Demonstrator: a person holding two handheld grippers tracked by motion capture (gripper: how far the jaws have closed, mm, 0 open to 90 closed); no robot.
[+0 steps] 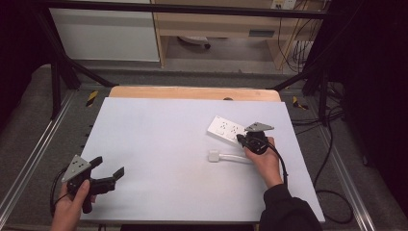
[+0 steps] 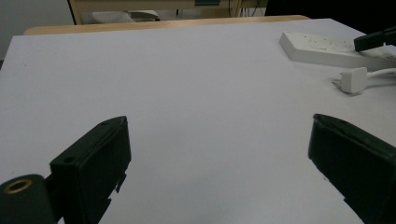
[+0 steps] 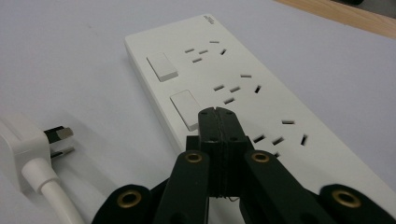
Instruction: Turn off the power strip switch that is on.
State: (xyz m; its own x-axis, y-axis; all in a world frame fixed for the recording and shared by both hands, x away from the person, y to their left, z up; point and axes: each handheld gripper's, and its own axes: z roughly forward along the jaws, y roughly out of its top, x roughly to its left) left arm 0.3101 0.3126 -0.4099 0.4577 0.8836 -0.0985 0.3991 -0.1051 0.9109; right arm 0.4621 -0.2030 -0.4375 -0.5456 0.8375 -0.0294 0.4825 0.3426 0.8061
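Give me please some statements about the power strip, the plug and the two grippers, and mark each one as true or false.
1. The jaws of the left gripper stand wide apart with nothing between them. True.
2. The white plug is pushed into a socket of the power strip. False: it lies on the table beside the strip, its prongs bare.
3. The jaws of the right gripper are closed together above the strip. True.
4. The left gripper holds the plug's cable. False: it holds nothing, far from the plug.
5. The power strip is black. False: it is white.
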